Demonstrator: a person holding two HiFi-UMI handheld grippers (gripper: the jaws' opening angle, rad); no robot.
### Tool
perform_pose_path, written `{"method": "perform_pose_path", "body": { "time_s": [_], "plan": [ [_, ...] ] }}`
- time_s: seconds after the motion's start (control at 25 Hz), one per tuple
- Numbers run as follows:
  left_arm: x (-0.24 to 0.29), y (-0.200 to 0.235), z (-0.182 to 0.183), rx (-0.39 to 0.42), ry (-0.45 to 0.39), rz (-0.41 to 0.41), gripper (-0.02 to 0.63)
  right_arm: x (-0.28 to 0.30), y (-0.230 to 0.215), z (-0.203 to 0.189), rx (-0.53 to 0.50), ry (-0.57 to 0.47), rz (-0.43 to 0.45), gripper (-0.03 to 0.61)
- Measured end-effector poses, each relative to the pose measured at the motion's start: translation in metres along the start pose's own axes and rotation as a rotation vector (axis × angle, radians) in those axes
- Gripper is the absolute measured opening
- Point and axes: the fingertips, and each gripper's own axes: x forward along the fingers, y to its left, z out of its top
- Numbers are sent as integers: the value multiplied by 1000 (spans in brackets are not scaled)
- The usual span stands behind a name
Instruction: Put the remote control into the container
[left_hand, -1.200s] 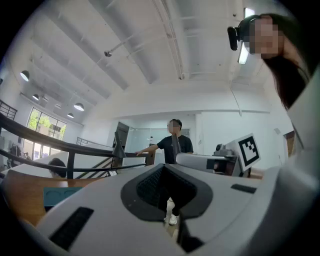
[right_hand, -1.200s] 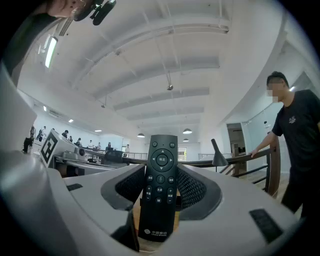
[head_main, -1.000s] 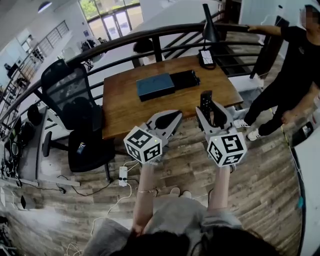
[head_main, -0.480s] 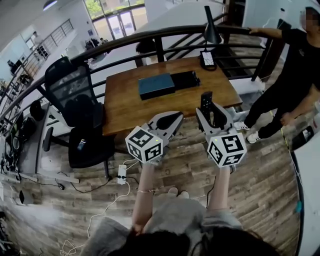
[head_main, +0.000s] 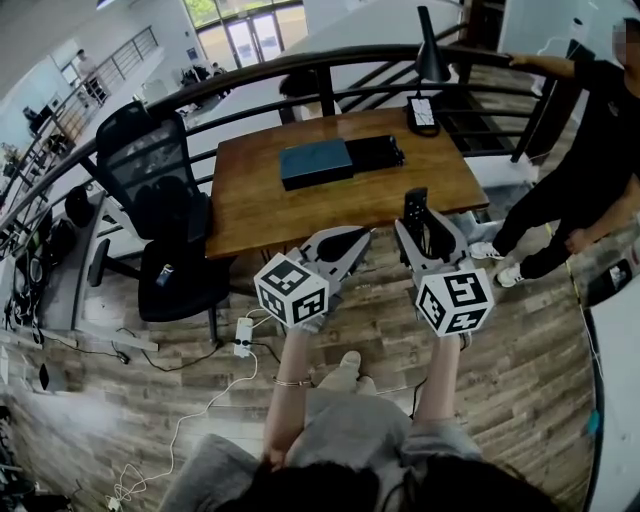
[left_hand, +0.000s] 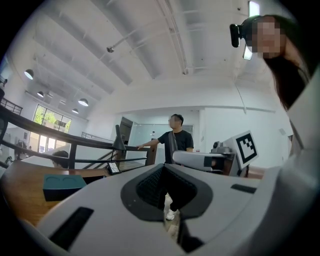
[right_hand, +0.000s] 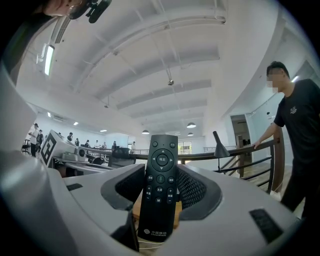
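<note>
Right gripper view: right gripper (right_hand: 160, 197) clenched on the slim black button-faced remote control (right_hand: 161, 170), long axis upright along the jaws; dark teal rectangular container (head_main: 316, 163) lies ahead-left, near the far edge of the brown wooden table (head_main: 260, 215); left gripper (head_main: 358, 238) closed, empty

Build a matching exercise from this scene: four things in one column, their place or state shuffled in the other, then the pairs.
1. remote control
2. left gripper
3. teal container
4. office chair

A. on the wooden table
B. shut, empty
C. held by the right gripper
D. left of the table in the head view

Pairs: 1-C, 2-B, 3-A, 4-D
</note>
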Motion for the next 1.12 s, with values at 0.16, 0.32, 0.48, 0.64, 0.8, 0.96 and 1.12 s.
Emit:
{"method": "perform_pose_path", "body": {
  "time_s": [0.16, 0.32, 0.48, 0.64, 0.8, 0.96, 1.12],
  "plan": [
    [4, 5, -3, -1, 7, 6, 3, 7, -4, -5, 10, 4, 7, 210],
    [9, 14, -6, -7, 8, 13, 3, 16, -9, -10, 13, 11, 14, 210],
    [20, 26, -5, -9, 5, 14, 3, 28, -20, -11, 13, 15, 15, 210],
    [33, 44, -4, -14, 8, 9, 3, 46, -33, -13, 18, 20, 12, 210],
    [44, 61, -5, -24, 10, 5, 3, 63, -43, -16, 22, 32, 10, 210],
    [57, 77, -5, -30, 15, -5, 3, 79, -53, -20, 22, 45, 6, 210],
    [70, 93, -6, -40, 21, -17, 3, 96, -63, -22, 22, 54, 0, 210]
  ]
}}
